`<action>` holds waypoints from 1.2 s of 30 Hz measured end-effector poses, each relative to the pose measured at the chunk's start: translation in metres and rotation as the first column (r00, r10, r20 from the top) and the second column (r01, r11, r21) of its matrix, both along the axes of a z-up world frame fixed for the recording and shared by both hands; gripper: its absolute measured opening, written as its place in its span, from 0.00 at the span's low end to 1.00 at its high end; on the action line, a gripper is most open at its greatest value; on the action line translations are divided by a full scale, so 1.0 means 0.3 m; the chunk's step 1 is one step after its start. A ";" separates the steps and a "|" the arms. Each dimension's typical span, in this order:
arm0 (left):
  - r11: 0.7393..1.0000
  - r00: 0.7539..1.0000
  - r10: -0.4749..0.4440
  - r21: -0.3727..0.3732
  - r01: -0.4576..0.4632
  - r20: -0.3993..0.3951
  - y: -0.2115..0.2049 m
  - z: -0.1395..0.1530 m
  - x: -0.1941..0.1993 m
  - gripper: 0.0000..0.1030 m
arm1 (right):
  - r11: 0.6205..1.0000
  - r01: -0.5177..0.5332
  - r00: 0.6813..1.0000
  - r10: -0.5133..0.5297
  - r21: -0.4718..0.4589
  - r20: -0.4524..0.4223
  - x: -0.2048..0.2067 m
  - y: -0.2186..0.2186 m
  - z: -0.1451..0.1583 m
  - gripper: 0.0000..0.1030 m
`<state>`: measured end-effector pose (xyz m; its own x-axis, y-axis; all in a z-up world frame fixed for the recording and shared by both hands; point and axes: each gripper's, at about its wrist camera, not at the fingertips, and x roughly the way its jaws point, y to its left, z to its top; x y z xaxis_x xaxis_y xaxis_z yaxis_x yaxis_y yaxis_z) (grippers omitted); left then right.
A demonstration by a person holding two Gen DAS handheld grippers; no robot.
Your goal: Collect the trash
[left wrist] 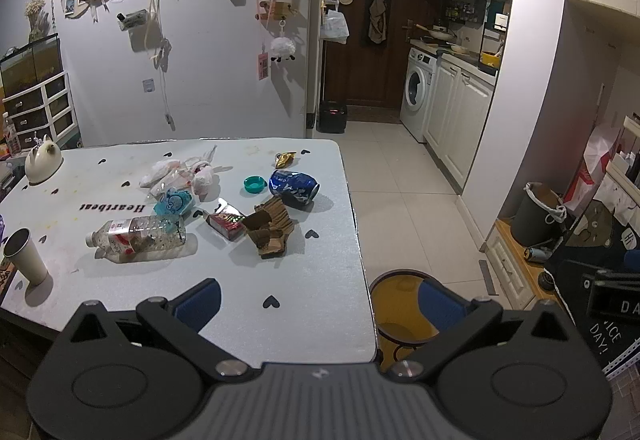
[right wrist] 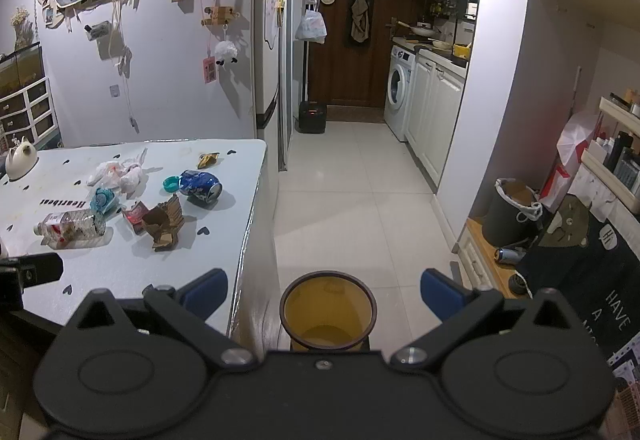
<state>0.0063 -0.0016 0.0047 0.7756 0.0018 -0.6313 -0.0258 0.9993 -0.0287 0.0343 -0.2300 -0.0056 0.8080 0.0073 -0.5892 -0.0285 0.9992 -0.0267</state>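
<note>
Trash lies spread on the white table (left wrist: 280, 320): a clear plastic bottle (left wrist: 136, 236) on its side, a torn brown cardboard piece (left wrist: 270, 228), a red packet (left wrist: 226, 222), a crushed blue can (left wrist: 294, 187), a teal cap (left wrist: 254, 184), crumpled white plastic bags (left wrist: 180, 173) and a gold wrapper (left wrist: 285, 158). A yellow-lined bin (right wrist: 328, 310) stands on the floor by the table's near right corner. My left gripper (left wrist: 320, 302) is open over the table's near edge, holding nothing. My right gripper (right wrist: 324, 294) is open above the bin, holding nothing.
A paper cup (left wrist: 25, 256) stands at the table's left edge and a white cat-shaped dish (left wrist: 42, 161) at the far left. A dark bin (right wrist: 508, 215) and a spray can (right wrist: 510, 254) sit on a low wooden ledge at right. The tiled floor (right wrist: 360, 179) runs toward the kitchen.
</note>
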 end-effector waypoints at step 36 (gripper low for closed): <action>1.000 1.000 0.002 -0.002 -0.002 0.000 0.015 -0.001 0.010 1.00 | 1.000 0.002 1.000 -0.002 0.005 -0.002 -0.004 0.003 -0.002 1.00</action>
